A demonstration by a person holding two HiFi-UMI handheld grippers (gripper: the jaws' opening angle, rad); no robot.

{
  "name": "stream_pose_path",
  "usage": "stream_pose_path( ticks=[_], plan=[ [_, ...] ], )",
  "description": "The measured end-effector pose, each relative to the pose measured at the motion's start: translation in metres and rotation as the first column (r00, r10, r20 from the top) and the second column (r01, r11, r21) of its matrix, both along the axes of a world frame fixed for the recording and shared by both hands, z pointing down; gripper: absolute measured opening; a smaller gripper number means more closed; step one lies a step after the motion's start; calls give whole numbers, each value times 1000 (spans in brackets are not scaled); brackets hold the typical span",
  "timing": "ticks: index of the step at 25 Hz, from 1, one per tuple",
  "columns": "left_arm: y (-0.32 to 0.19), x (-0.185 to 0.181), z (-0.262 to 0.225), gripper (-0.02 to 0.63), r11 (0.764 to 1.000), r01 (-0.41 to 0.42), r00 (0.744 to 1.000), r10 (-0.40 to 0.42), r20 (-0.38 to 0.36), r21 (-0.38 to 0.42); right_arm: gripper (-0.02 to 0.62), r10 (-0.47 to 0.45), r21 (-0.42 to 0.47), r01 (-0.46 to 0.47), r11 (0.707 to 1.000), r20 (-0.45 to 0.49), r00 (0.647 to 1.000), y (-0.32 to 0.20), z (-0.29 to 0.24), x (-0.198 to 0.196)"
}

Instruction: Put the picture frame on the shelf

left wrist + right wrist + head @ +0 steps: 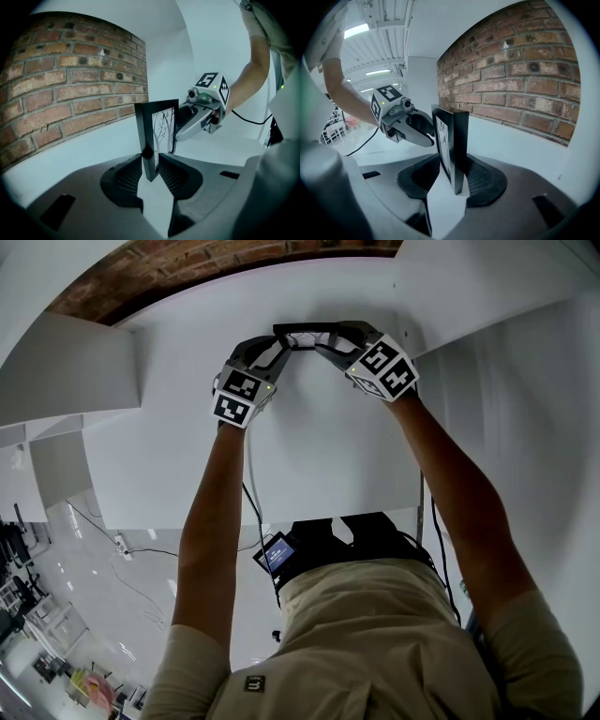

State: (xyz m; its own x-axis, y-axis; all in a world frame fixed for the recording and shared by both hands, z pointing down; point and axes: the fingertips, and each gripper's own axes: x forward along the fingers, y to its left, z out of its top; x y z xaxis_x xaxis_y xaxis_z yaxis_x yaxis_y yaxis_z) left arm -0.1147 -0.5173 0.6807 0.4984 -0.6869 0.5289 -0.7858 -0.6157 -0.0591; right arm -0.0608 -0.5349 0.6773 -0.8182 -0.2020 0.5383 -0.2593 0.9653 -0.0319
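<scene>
The black picture frame (305, 331) stands upright on the white shelf (319, 446), close to the brick back wall (70, 84). It holds a print of bare branches. My left gripper (278, 341) is at the frame's left end. In the left gripper view its pads close on the frame's edge (150, 140). My right gripper (330, 339) is at the right end. In the right gripper view the frame (452, 145) stands between its jaws with a slight gap at the left pad, so the right gripper (454, 173) is open. Each gripper shows in the other's view, right gripper (176, 137) and left gripper (433, 138).
White upright panels (487, 306) bound the shelf bay on both sides, with another white shelf (66, 371) to the left. Brick (520, 79) runs along the back. A black cable (255, 512) hangs below the left arm, and the floor (84, 587) lies far beneath.
</scene>
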Motion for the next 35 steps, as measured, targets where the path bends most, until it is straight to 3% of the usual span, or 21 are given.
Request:
stream_pose_path(
  ticks=[18,24,29,35],
  plan=[
    [17,-8,-21,95,1000,17,1000,-17,-12,8,177,70,25,-70,997,0,998,1,-22,17],
    [37,-12,-51,94,998,36,999,-35,-21,42,175,143,27,-144,989,13,990,12,-43,36],
    [64,-14,-103,69,993,63,997,-58,-51,98,27,238,-3,-238,971,82,968,31,-83,59],
    [115,-23,-172,8,985,84,995,-74,-70,153,6,244,-19,-244,970,177,954,78,-151,68]
  ],
)
